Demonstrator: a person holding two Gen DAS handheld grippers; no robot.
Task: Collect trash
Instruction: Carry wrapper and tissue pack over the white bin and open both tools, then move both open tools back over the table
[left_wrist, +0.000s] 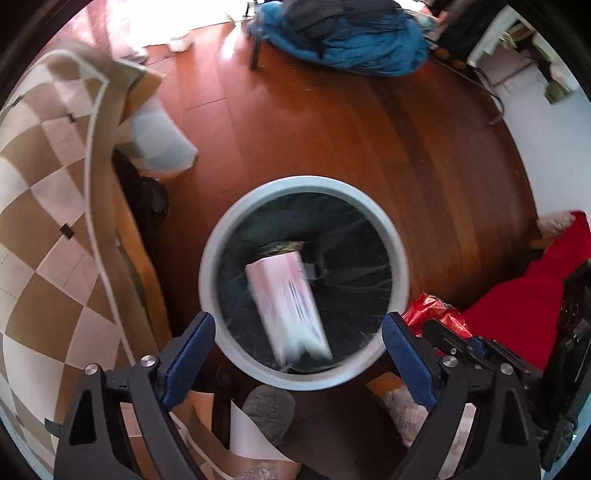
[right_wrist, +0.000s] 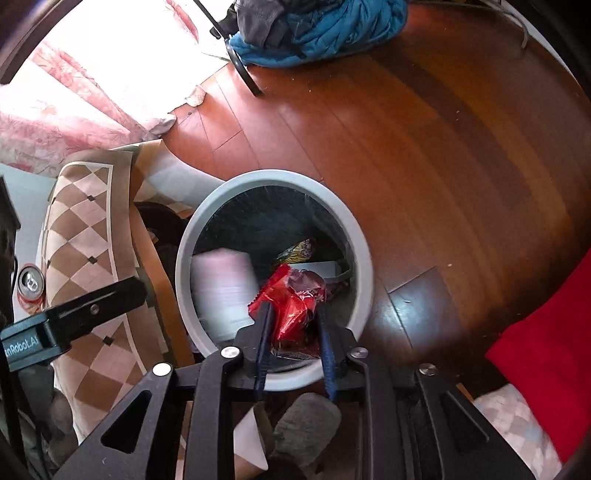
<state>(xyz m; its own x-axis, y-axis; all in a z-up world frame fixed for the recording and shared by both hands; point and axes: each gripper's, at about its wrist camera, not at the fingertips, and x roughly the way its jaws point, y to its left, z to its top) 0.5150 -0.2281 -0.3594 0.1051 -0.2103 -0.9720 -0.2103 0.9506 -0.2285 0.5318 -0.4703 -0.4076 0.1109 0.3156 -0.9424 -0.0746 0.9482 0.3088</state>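
Trash is going into the bin (left_wrist: 210, 258) as I watch; the grey-rimmed bin stands on the wood floor (left_wrist: 332, 129) with a dark liner inside, and both grippers hang over its near rim.

The left gripper (left_wrist: 299, 332) is spread wide with nothing between its blue pads (left_wrist: 188, 350); below it a white-and-pink pack (left_wrist: 288, 302) shows inside the bin's mouth, smeared with blur, so I judge it is dropping or just landed, though I cannot tell which; a yellow-green wrapper (right_wrist: 299, 249) and something pale lie deeper in, so part of the job looks done.

The right gripper (right_wrist: 295, 332) is closed narrow on a crumpled red wrapper (right_wrist: 288, 299), held above the bin's near side and inside its rim as seen from the right wrist; that piece is not yet let go, and opening the jaws there should drop it in.

What is left, as far as I can see: a soda can (right_wrist: 31, 286) stands on the white surface beside the checked cloth (right_wrist: 88, 240), well apart from the bin; it looks opened, and may be the next thing to fetch; other cloth and bedding about the room do not read as trash to me.
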